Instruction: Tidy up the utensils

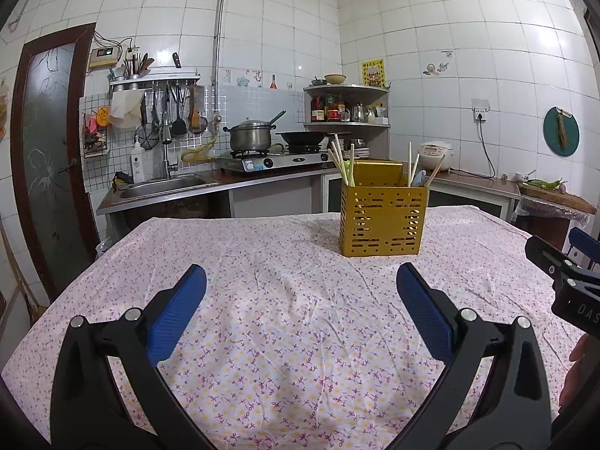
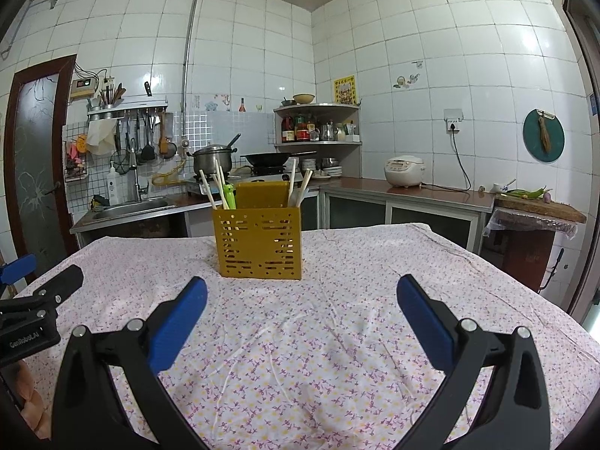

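Plainly, scene: a table under a flowered cloth (image 1: 285,300) carries one yellow perforated holder (image 1: 383,221), standing upright toward the far edge, right of centre in the left wrist view and nearer the middle in the right wrist view (image 2: 259,242).
Contents: pale chopsticks (image 1: 339,161) lean out of the holder's left compartment beside a green-handled piece (image 2: 229,195); more chopsticks (image 2: 304,185) and what looks like a pale spoon stand in the right compartment. Nothing loose shows on the cloth.
Left gripper: the left gripper (image 1: 300,300) hovers over the near half of the table, jaws spread wide, nothing between the blue pads (image 1: 180,311).
Right gripper: the right gripper (image 2: 302,311) sits likewise over the near half, jaws wide apart and empty; each gripper shows at the edge of the other's view.
Handling, chopsticks: probably light, stiff and thin, smooth enough to roll or slip between flat pads; best pinched on the exposed upper shaft, well above the rim, and lifted straight up.
Handling, holder: thin sheet, likely light and easy to tip or slide on the loose cloth if a stick drags against its wall; steadying one side wall with the free gripper would help.
Progress: utensils already stand in the holder, so sorting between compartments seems what remains, if anything.
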A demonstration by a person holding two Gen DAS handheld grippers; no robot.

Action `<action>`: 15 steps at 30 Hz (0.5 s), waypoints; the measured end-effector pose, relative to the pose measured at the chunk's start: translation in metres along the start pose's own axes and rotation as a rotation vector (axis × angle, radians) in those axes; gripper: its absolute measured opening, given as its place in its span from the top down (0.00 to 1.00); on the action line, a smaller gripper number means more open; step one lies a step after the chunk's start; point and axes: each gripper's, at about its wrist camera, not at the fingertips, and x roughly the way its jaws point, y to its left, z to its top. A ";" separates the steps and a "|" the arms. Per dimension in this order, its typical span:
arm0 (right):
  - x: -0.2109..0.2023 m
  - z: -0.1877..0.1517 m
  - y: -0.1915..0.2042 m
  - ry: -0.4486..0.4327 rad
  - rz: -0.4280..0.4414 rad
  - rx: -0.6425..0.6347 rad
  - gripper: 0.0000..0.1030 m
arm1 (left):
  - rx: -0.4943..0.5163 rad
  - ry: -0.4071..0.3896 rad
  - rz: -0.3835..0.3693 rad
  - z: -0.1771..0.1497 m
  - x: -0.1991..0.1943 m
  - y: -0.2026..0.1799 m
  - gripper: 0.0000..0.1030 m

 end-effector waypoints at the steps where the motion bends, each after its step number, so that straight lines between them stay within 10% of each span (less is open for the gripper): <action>1: 0.000 0.000 0.000 0.001 0.000 0.000 0.04 | 0.001 0.001 0.000 0.000 0.000 0.000 0.05; 15: 0.001 -0.001 0.000 0.005 0.001 -0.004 0.04 | -0.012 0.013 -0.001 0.002 0.001 0.004 0.05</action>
